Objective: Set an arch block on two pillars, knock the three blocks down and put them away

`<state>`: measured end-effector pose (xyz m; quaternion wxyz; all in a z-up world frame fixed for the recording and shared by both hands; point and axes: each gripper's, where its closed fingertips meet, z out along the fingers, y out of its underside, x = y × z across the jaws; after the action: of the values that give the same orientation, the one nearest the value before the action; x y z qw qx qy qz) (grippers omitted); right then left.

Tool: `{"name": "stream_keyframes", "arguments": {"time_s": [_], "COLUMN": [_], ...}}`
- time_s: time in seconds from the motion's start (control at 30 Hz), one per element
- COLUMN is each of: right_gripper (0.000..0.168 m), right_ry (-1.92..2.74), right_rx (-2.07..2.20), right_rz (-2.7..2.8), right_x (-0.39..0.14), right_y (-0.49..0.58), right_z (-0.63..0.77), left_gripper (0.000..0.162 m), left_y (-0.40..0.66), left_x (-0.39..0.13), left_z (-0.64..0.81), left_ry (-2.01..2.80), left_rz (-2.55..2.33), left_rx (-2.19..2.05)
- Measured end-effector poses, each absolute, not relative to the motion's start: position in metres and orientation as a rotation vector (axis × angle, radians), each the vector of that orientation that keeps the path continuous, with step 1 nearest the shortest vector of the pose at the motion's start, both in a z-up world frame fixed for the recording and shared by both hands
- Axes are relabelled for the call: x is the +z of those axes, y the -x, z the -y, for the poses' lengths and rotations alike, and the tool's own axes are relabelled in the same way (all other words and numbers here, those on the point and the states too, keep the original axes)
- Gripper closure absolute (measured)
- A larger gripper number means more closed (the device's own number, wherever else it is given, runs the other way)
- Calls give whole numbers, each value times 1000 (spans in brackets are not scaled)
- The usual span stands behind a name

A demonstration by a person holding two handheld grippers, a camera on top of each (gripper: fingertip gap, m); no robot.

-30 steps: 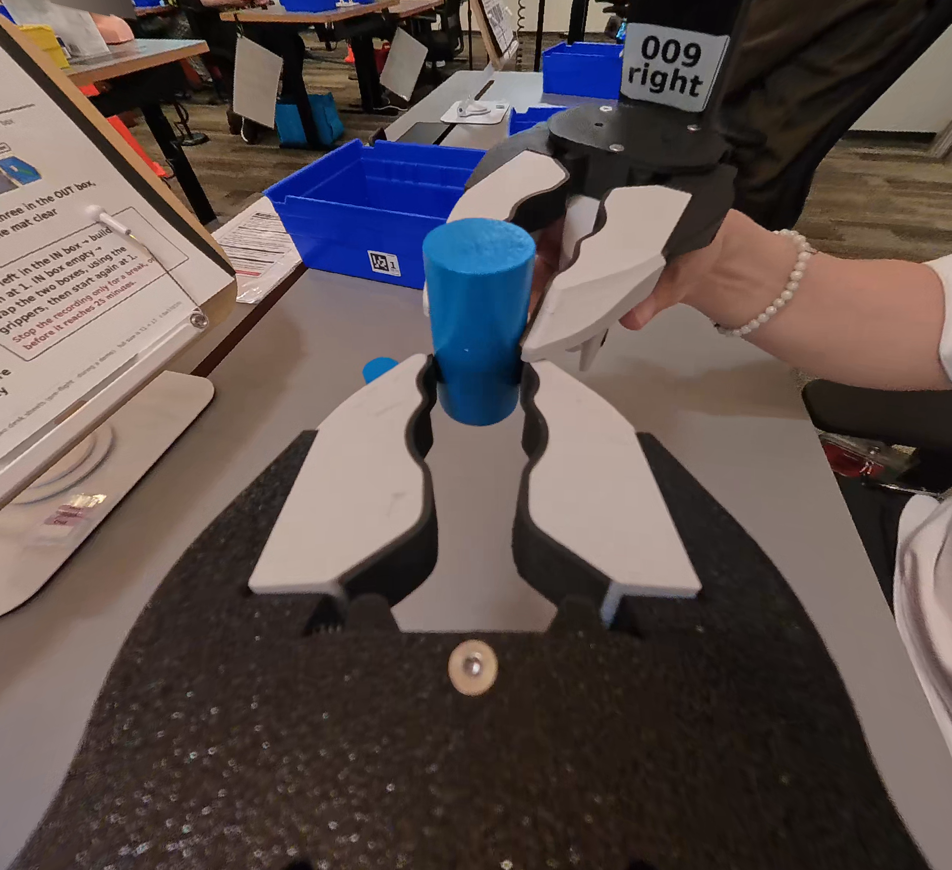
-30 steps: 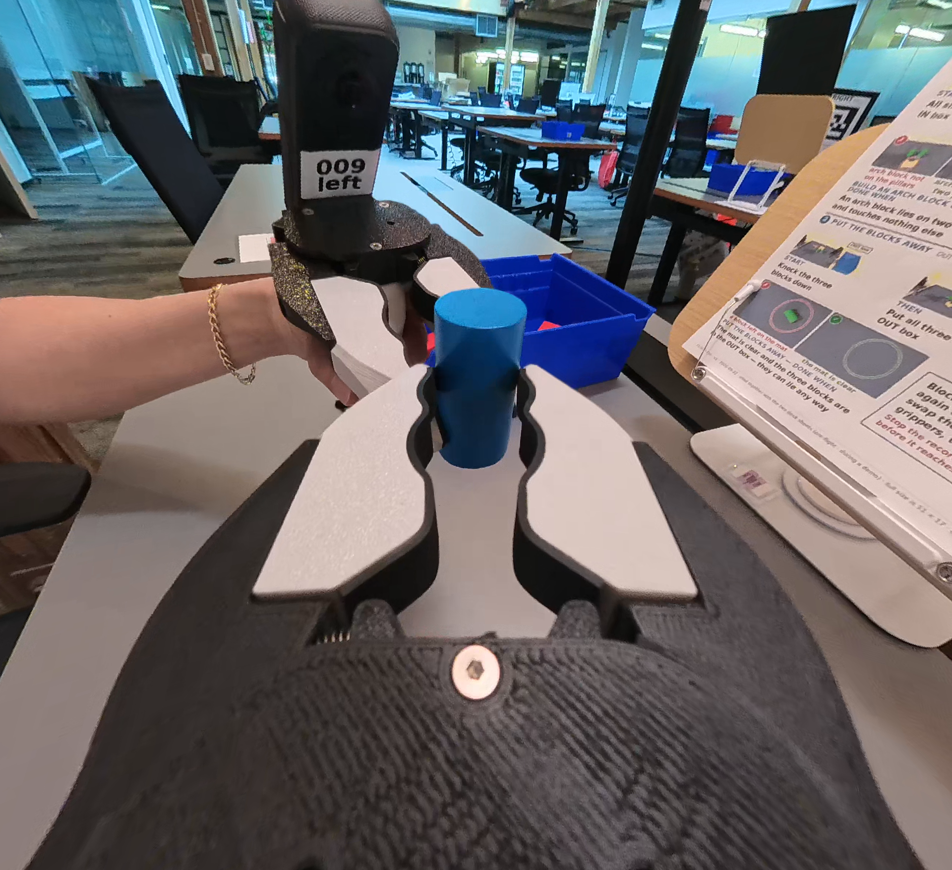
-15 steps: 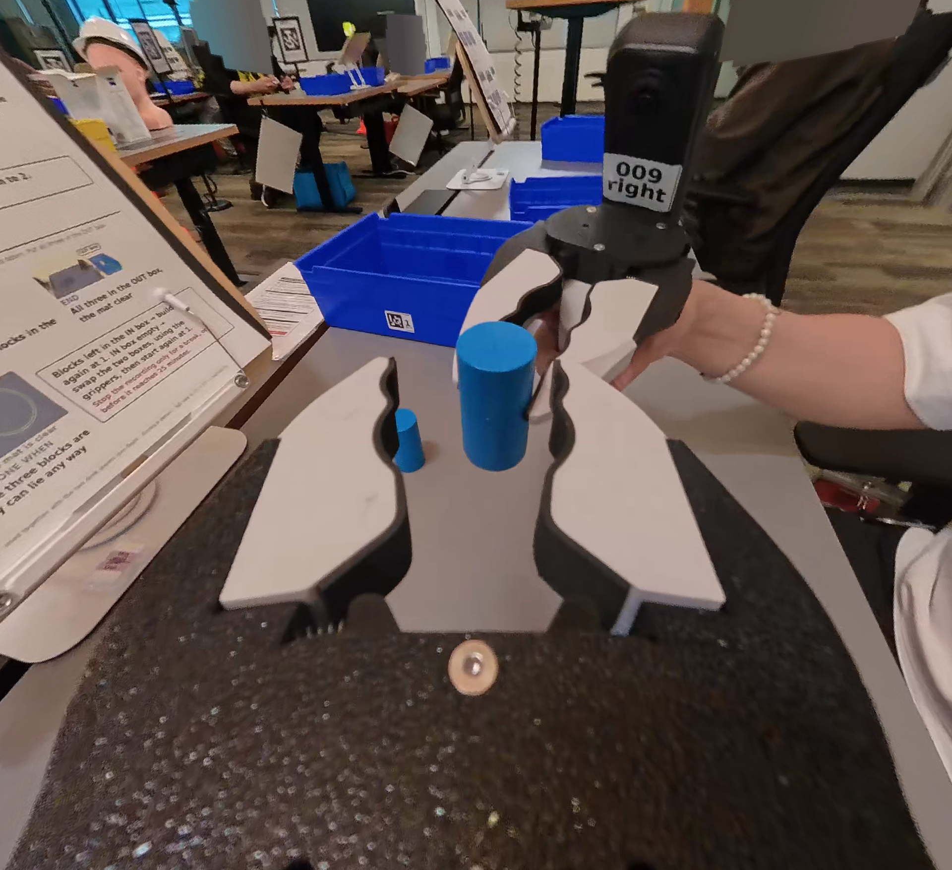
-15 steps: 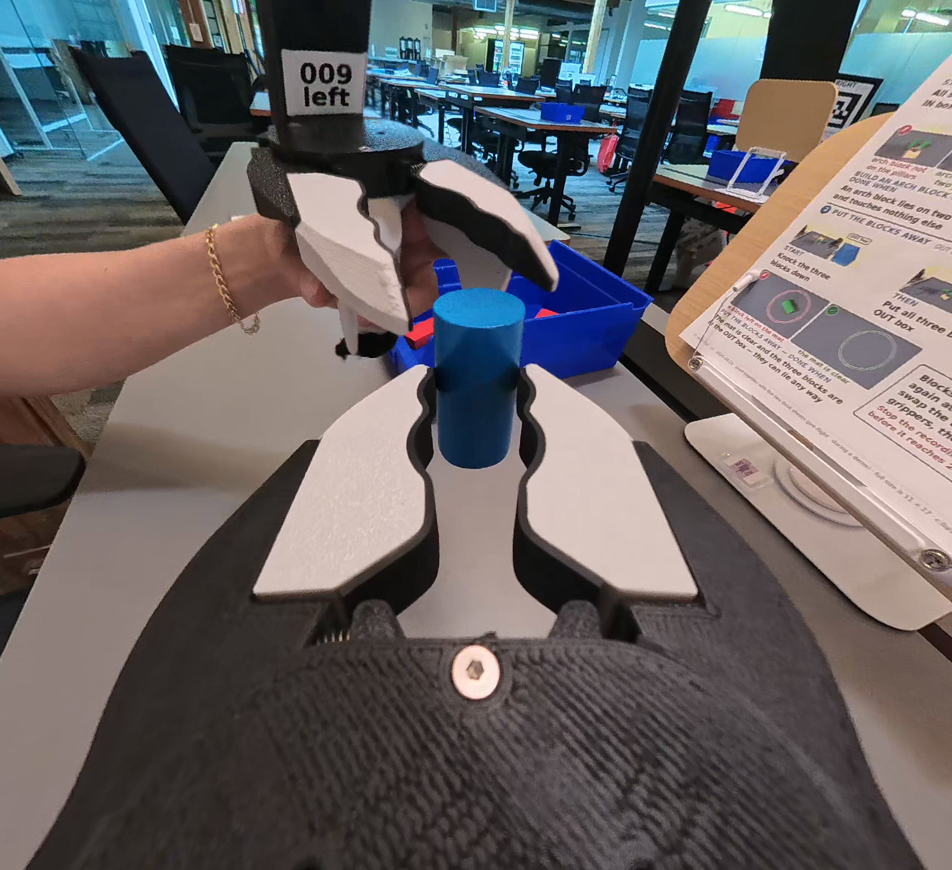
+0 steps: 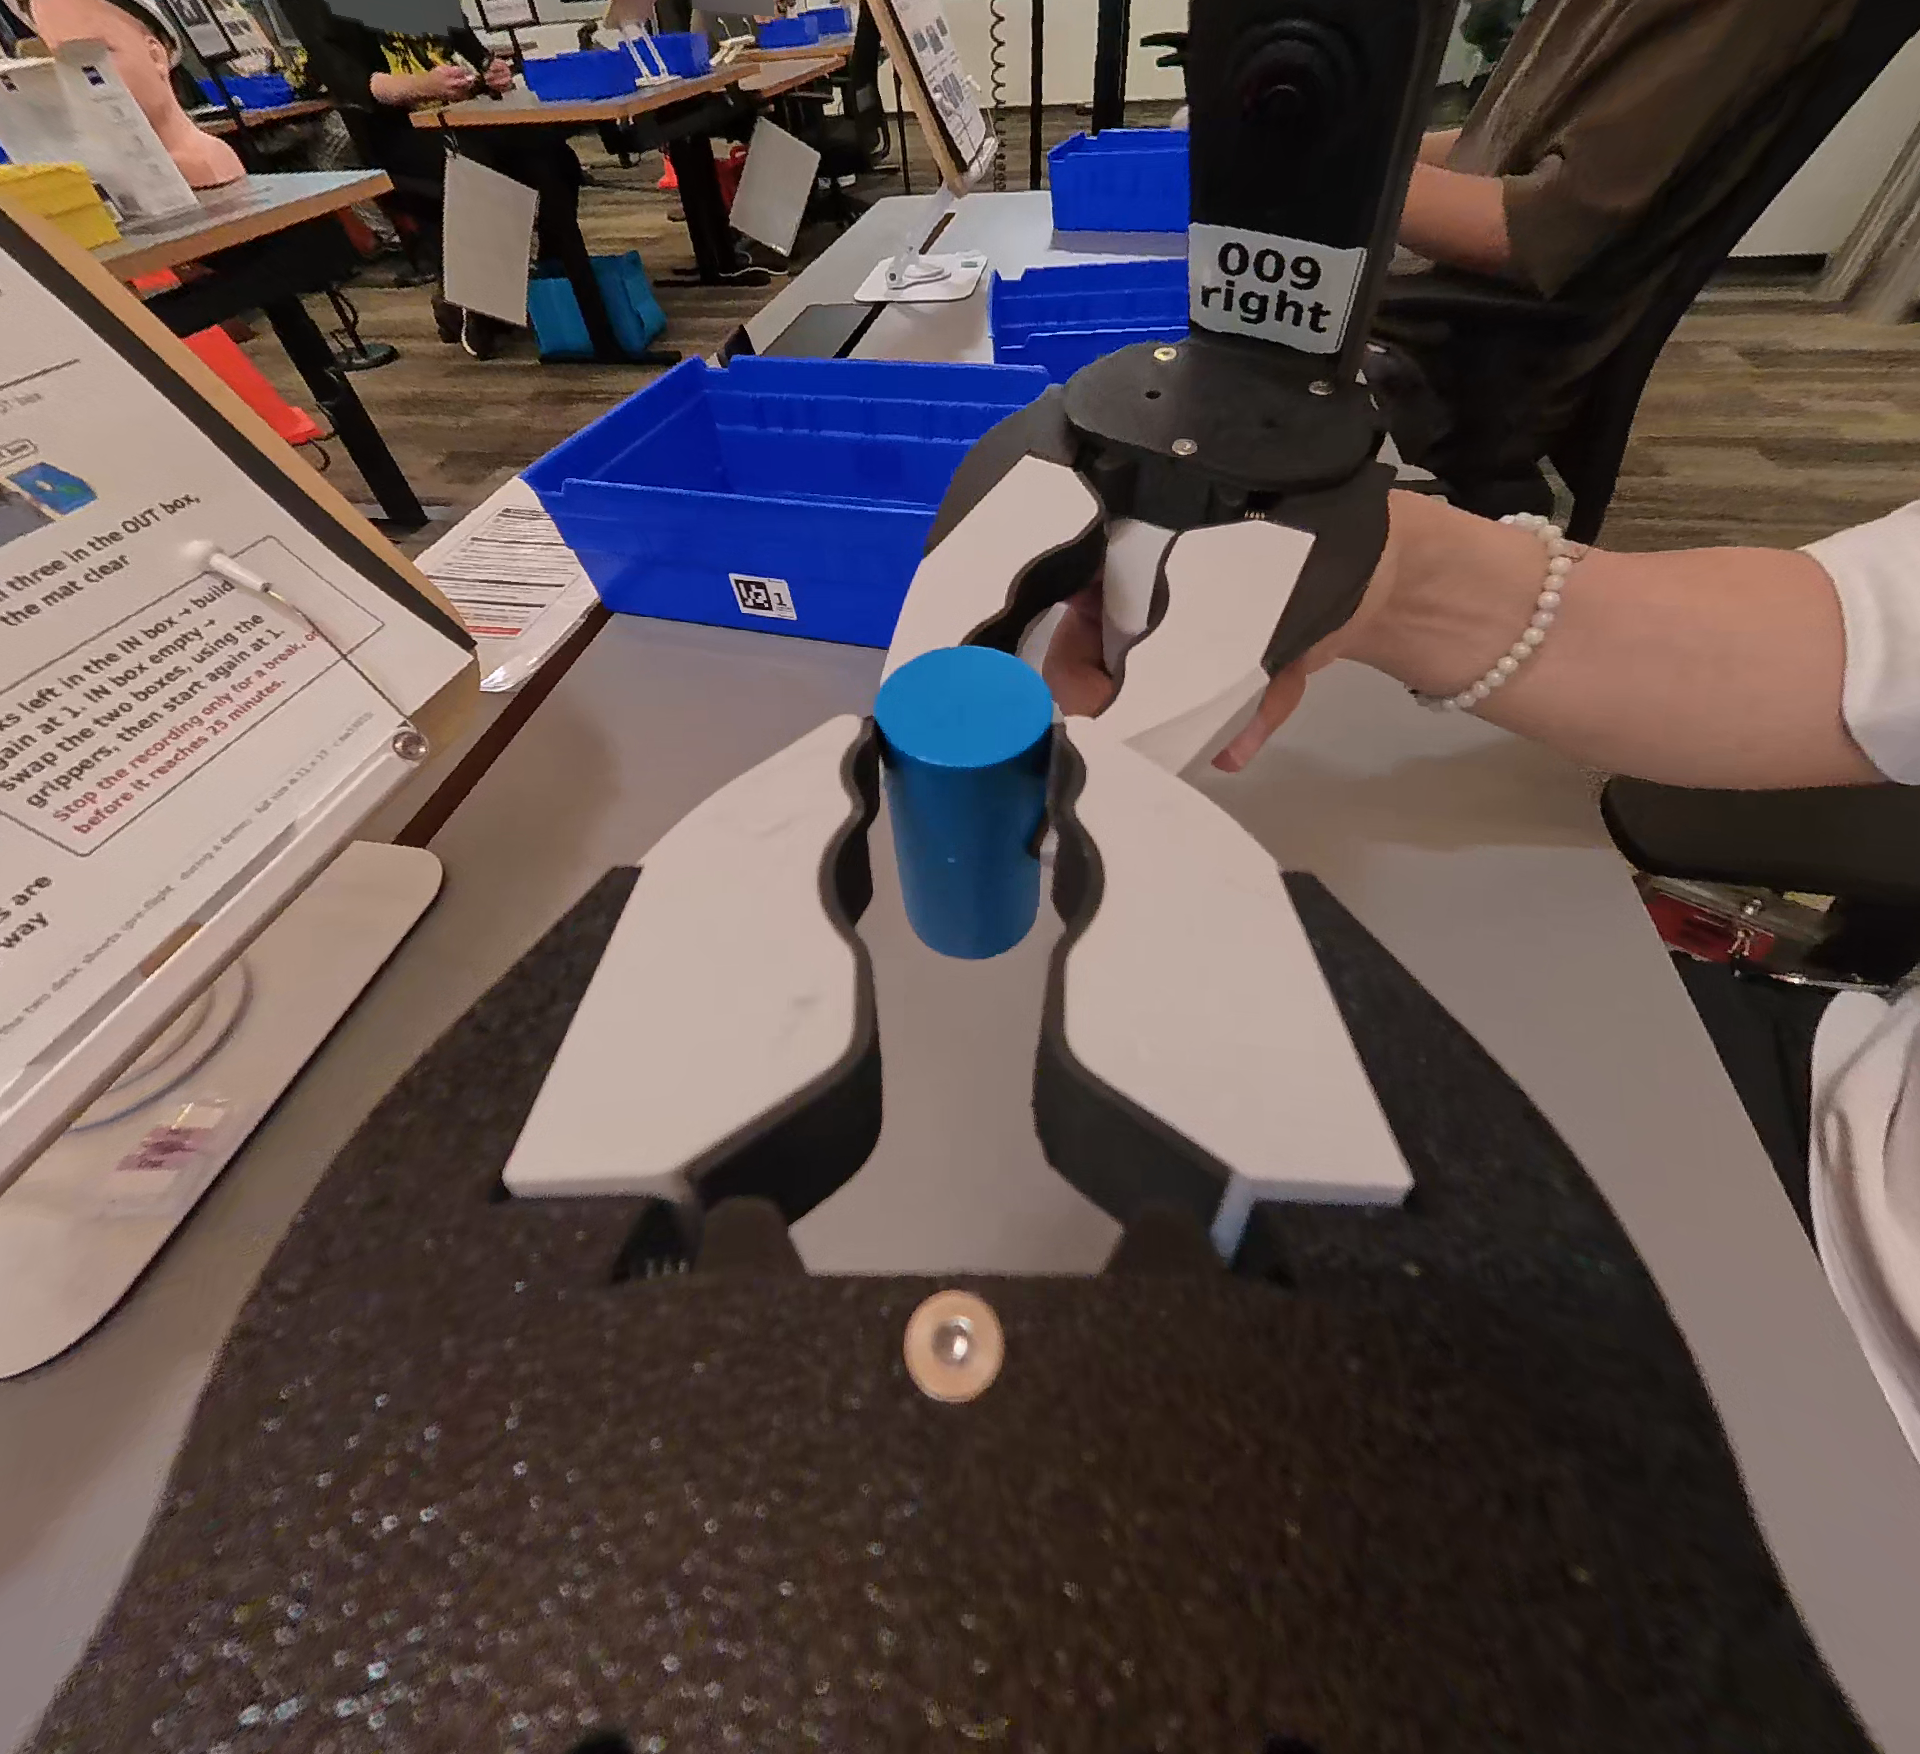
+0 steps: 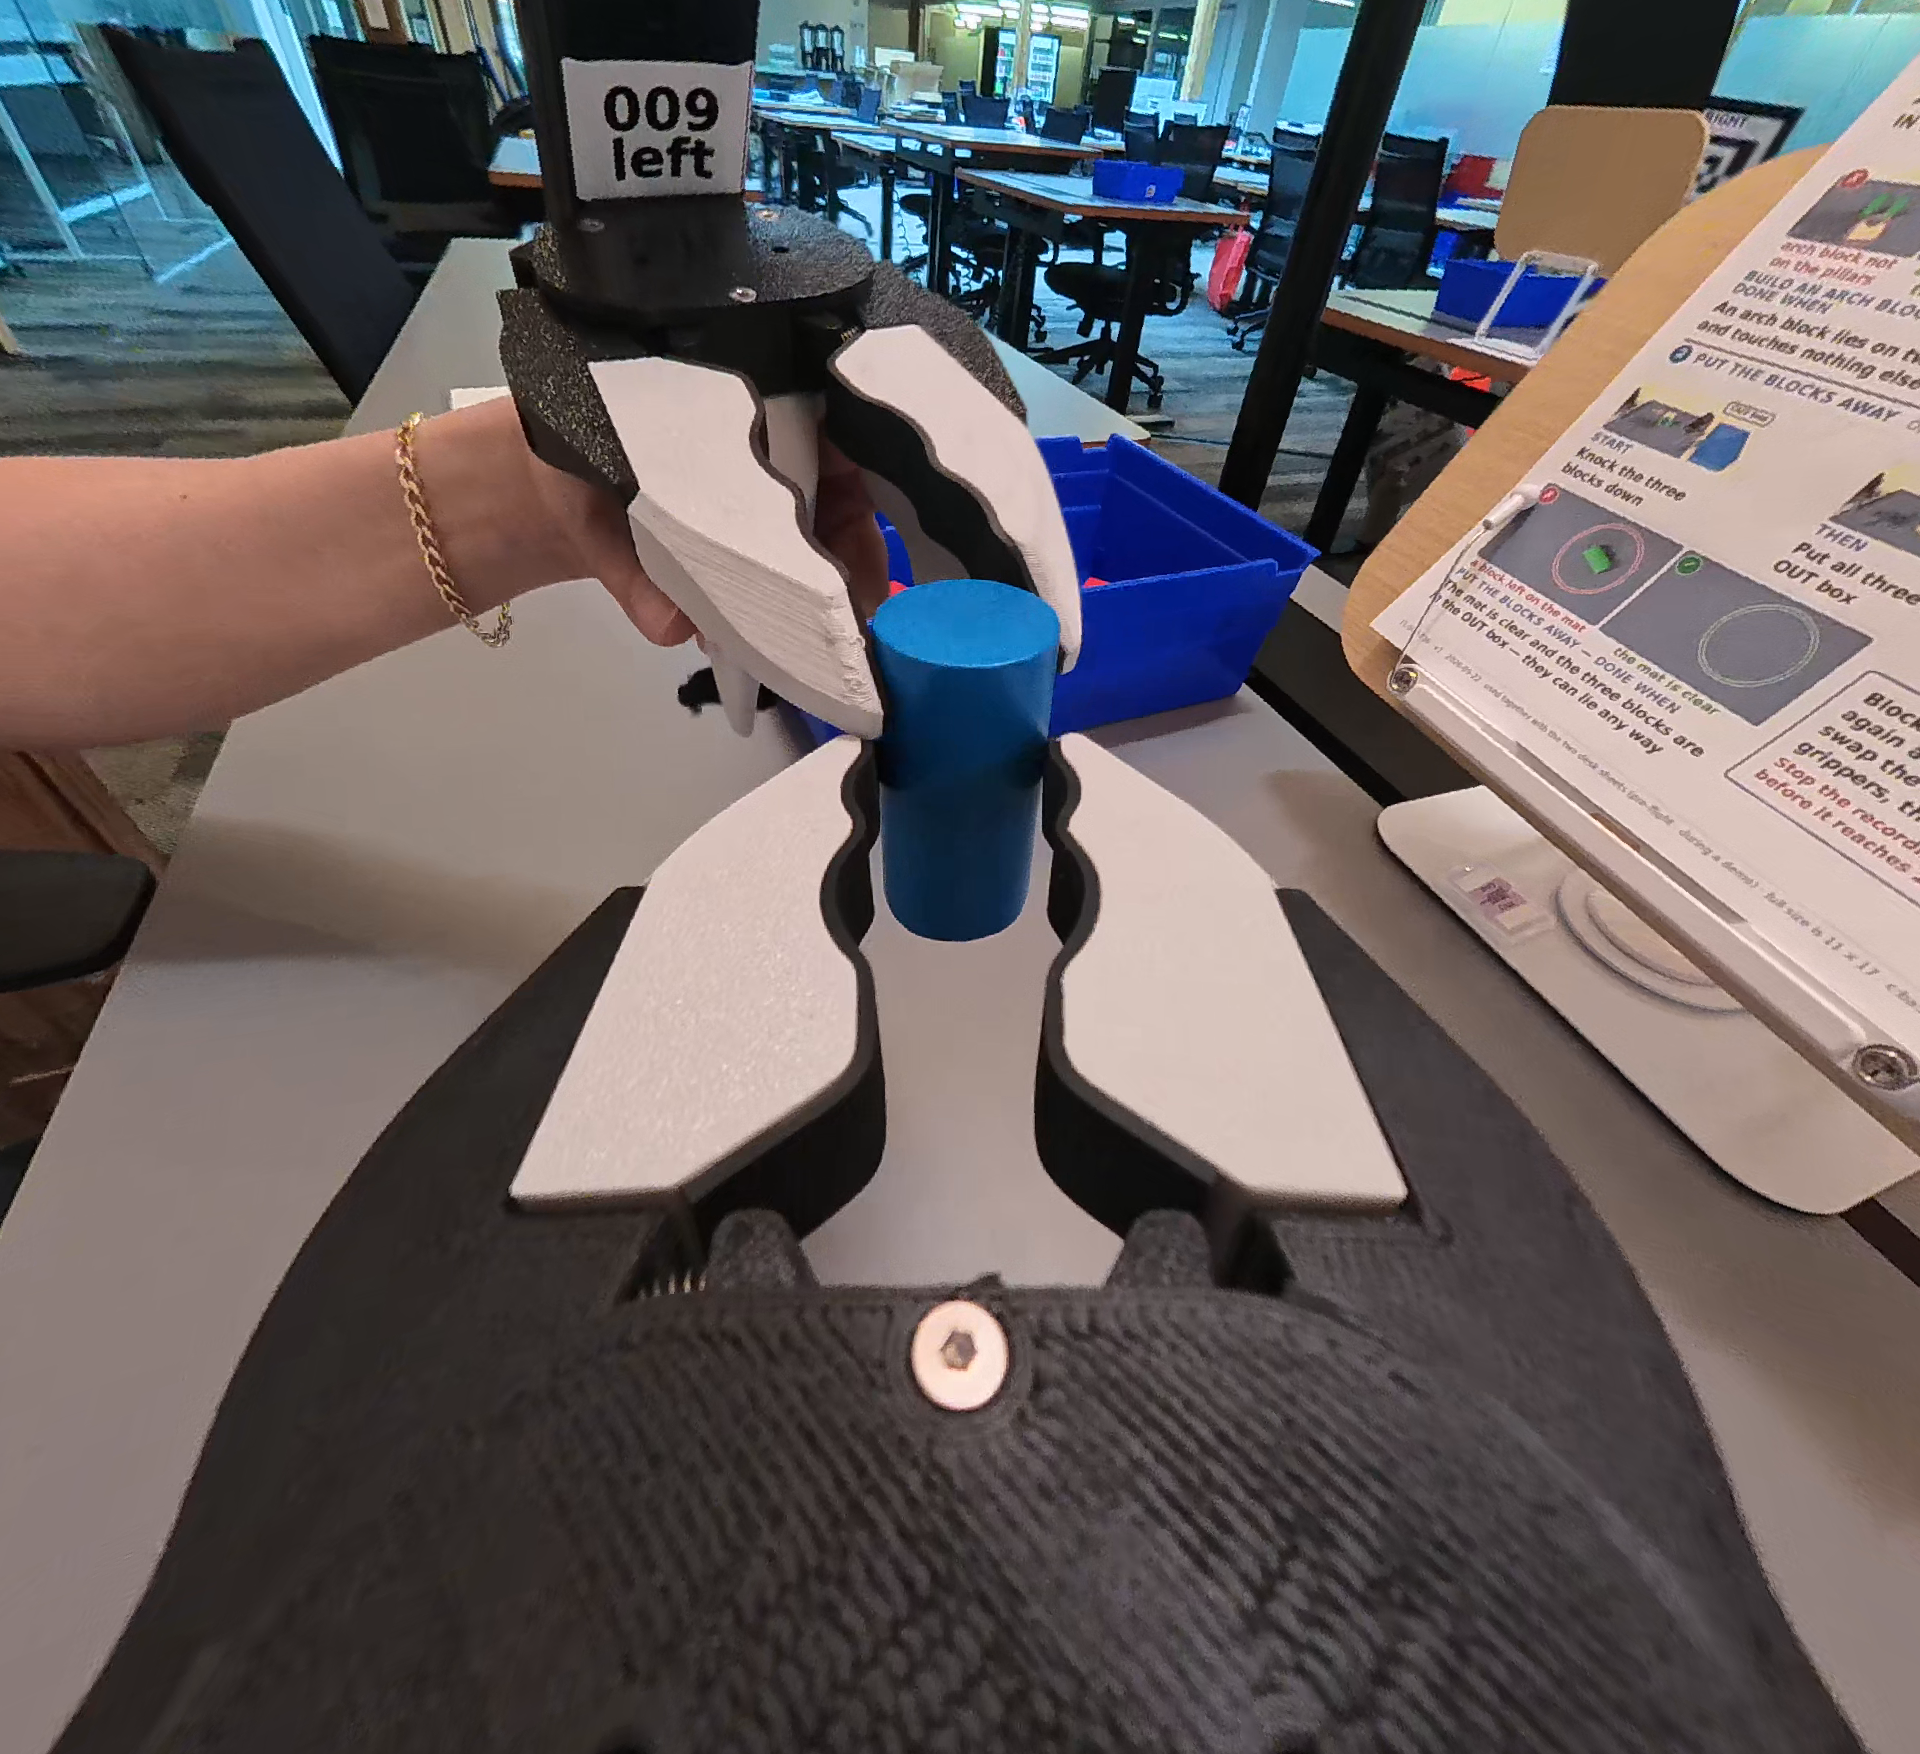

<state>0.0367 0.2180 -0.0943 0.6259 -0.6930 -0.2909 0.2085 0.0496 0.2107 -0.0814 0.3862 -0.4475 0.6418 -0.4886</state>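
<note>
Gripping one upright blue cylinder (image 5: 964, 795) together: left tool (image 5: 961, 769) and right tool (image 6: 956, 774) both closed on it, above grey surface (image 6: 416, 831).

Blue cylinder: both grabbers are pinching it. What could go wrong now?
Both the left gripper and the right gripper seem to pinch the blue cylinder at once, so pulling different ways could twist it loose. It looks lifted off the grey table; if both let go, it may drop and roll.
</note>
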Motion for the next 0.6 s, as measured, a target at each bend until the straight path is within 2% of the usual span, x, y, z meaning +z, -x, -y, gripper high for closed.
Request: {"name": "stream_keyframes", "arguments": {"time_s": [0.17, 0.2, 0.23, 0.33, 0.6], "right_gripper": [138, 129, 111, 94, 94], "right_ry": [1609, 1615, 1625, 1677, 1671], "right_rx": [447, 401, 350, 268, 228], "right_rz": [609, 580, 559, 516, 389], "right_x": [-99, -99, -101, -107, -115], "right_y": [-51, -60, -69, -96, -143], "right_z": [-220, -221, -220, -208, -173], "left_gripper": [131, 131, 131, 131, 131], "left_y": [-60, -64, -67, -76, -112], "left_x": [-86, -87, -89, -100, -171], "left_z": [-214, -217, -221, -233, -261], "left_ry": [1158, 1159, 1170, 1211, 1279], "left_rz": [-1614, -1594, -1576, -1512, -1534], "left_rx": [-1220, -1204, -1198, -1190, -1087]}}
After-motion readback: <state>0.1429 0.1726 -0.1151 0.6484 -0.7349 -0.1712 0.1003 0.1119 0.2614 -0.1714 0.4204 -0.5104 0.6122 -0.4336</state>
